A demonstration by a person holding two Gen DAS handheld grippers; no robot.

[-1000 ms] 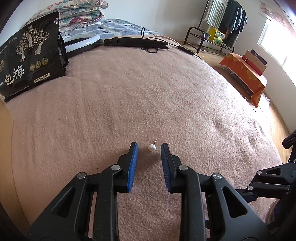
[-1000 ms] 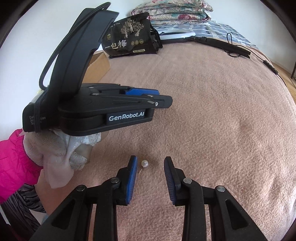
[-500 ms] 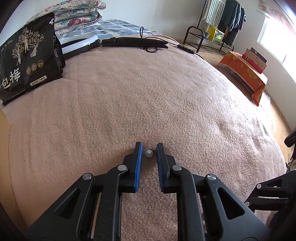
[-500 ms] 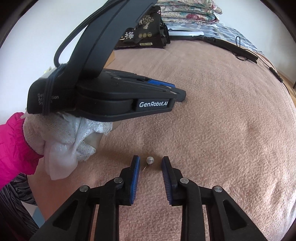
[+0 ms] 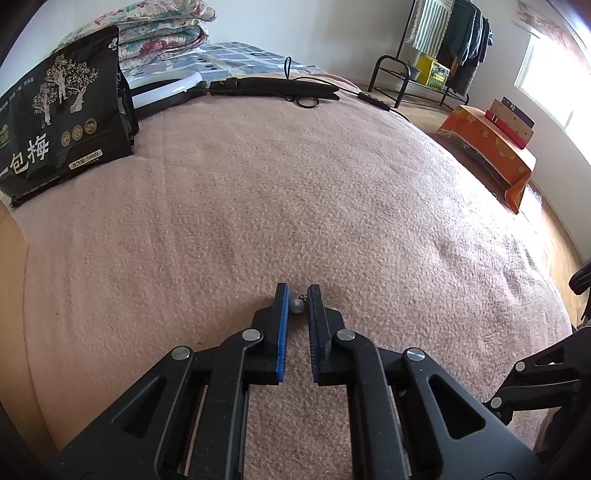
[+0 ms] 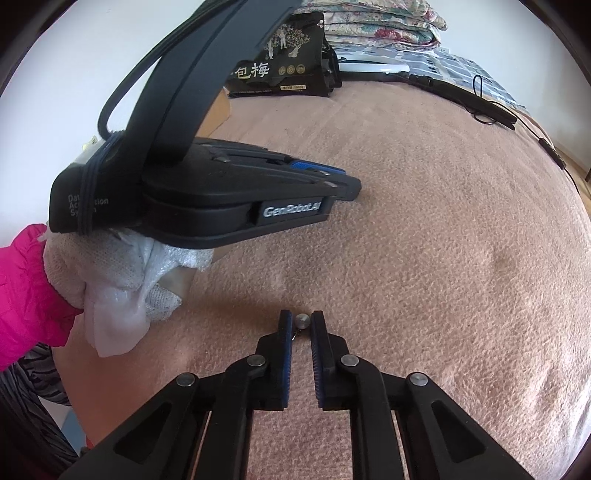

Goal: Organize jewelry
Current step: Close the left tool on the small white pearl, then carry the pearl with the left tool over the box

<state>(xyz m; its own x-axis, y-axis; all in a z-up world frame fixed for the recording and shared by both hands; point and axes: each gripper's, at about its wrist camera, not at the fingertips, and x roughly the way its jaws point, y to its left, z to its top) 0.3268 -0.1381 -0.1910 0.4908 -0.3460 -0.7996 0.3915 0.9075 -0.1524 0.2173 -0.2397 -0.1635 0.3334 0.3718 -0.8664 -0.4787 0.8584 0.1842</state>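
A pink fleece blanket [image 5: 258,184] covers a bed and fills both views. The left gripper [image 5: 298,295] points down at the blanket, its blue-padded jaws clamped on a small pearl earring [image 5: 296,306], whose thin metal post sticks out toward the far side. The pearl sits pinched at the very tips, right at the blanket's surface.

In the other view, the right gripper [image 6: 302,322] is likewise clenched on a second pearl earring [image 6: 302,321], held between its tips low over the blanket, with the post angled toward the near left. To its left the left gripper shows from the side, held by a hand [image 6: 122,280] in a pale knitted glove with a bright pink sleeve [image 6: 26,295] behind it.

At the far left of the bed stands a black pouch [image 5: 59,125] with gold tree prints and white Chinese characters. Behind it lie folded floral quilts [image 5: 162,33]. A black cable [image 5: 303,94] trails along the far edge. Off to the far right stand a clothes rack [image 5: 443,48] and an orange-draped bench [image 5: 495,155].
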